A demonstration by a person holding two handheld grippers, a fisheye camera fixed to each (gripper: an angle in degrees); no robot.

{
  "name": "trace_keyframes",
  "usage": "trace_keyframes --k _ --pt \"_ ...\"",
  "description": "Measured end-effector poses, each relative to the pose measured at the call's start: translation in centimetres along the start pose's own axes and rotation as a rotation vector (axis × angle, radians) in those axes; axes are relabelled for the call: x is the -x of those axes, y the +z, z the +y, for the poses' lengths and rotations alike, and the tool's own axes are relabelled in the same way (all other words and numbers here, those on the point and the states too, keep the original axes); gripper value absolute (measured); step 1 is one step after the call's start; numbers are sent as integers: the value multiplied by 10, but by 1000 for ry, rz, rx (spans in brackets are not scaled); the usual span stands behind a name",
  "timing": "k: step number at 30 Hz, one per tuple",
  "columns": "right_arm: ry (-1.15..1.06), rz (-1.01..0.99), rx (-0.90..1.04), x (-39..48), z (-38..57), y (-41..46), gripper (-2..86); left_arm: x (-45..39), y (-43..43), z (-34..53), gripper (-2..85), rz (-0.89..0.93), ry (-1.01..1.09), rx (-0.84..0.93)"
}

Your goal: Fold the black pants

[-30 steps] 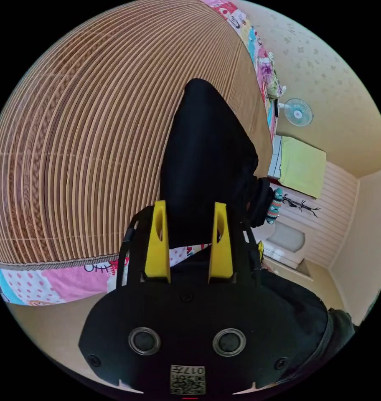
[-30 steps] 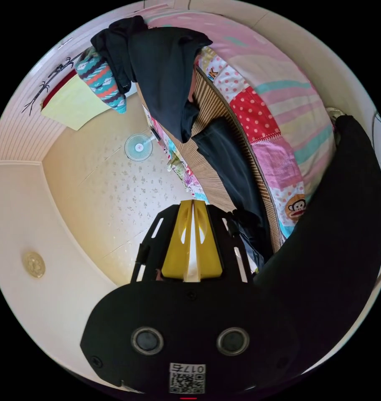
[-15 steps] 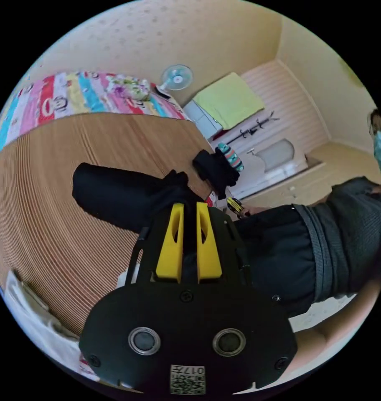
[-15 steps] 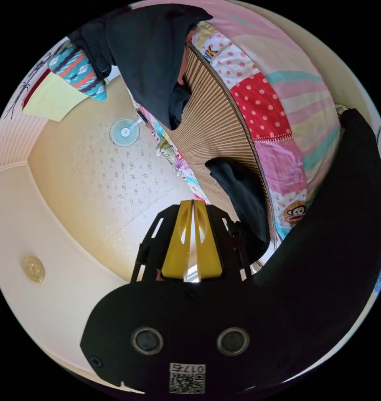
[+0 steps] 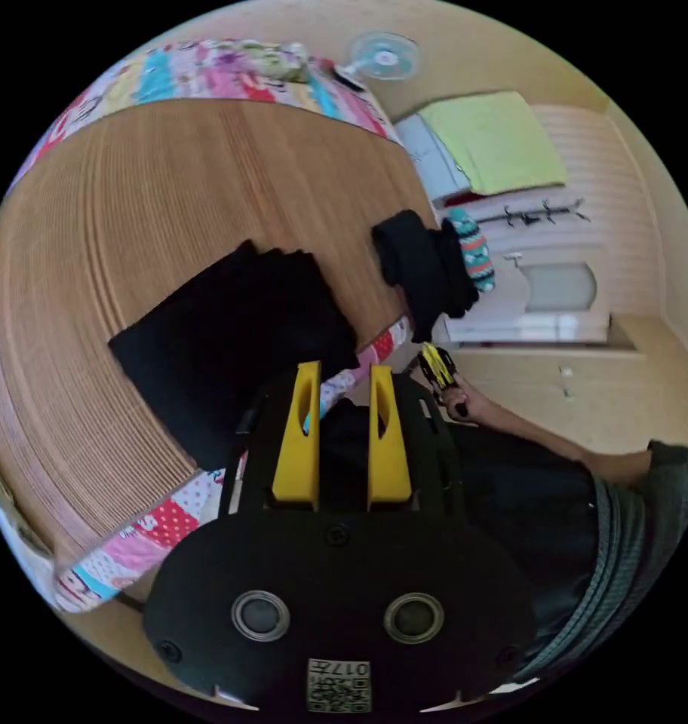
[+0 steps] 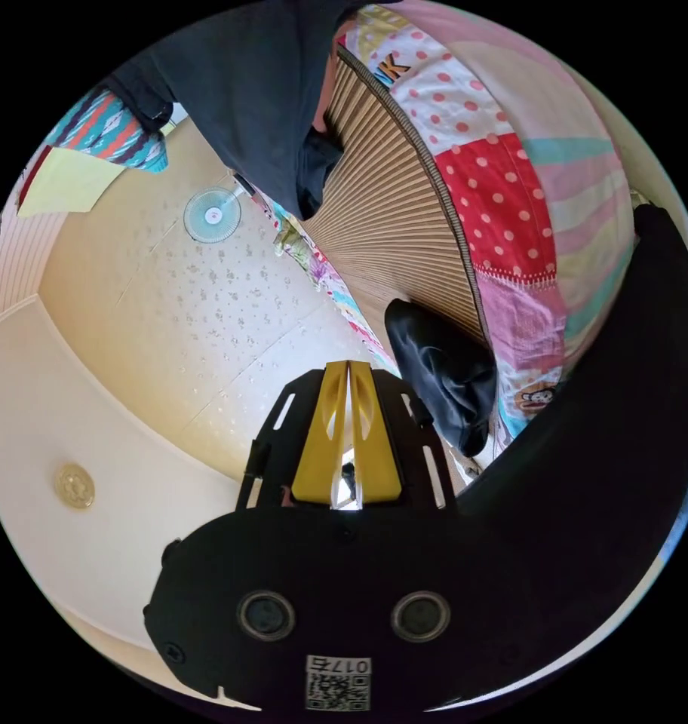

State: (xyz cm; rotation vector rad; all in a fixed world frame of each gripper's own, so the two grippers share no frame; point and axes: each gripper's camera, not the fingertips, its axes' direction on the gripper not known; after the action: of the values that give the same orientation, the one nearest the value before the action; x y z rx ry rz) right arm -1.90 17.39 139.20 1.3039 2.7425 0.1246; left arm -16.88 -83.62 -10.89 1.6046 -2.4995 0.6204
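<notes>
Black pants [image 5: 234, 343] folded on bamboo mat [image 5: 133, 211] (near its edge); left gripper [image 5: 342, 377] jaws apart, empty; right gripper [image 6: 348, 377] jaws together

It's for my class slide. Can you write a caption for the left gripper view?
Open left claw above folded black pants lying on the bamboo mat.

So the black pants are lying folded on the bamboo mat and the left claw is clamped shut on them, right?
Not quite. The black pants do lie folded on the bamboo mat, but the left claw is open, its jaws apart with no cloth between them. The left gripper view shows this.
</notes>
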Motion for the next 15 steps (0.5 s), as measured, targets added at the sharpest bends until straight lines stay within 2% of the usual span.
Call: trace_keyframes --k 3,6,11,12,15 --pt "17 58 29 5 -20 -15 6 73 -6 31 184 -83 -294 -112" --pt "45 99 38 6 -37 -29 8 135 -4 59 223 -85 -439 -177" --pt "84 164 119 0 -67 -33 23 195 43 83 220 206 -495 -106" --pt "100 192 159 -4 -77 -29 35 200 61 85 206 302 -502 -73" --pt "133 287 275 -14 -100 -10 87 197 82 91 144 414 -583 -56"
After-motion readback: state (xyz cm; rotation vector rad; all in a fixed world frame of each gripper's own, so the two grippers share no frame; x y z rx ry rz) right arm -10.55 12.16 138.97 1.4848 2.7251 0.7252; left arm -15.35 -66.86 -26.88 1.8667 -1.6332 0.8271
